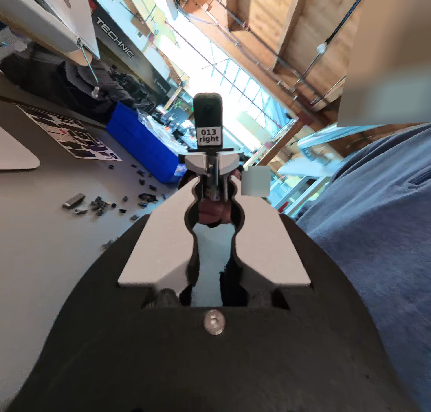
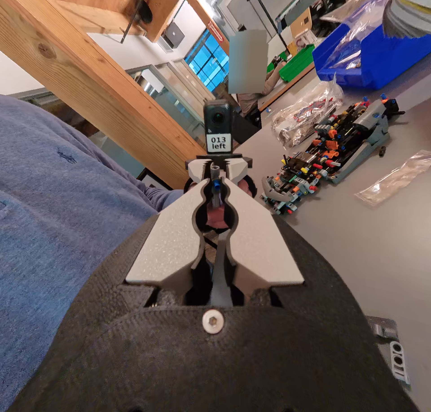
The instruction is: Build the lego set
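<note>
Partly hidden grey axle (image 2: 215, 186) between grippers.

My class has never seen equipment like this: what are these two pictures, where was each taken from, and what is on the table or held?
A person holds two hand-held two-finger grippers, each with a camera looking along its fingers. One picture looks from the left gripper, the other from the right gripper; they face each other. On the grey table lie a half-built Lego model, plastic bags, a blue bin and loose pieces. A grey rod with a blue pin sits between both sets of fingertips; which gripper clamps it is unclear.
</note>
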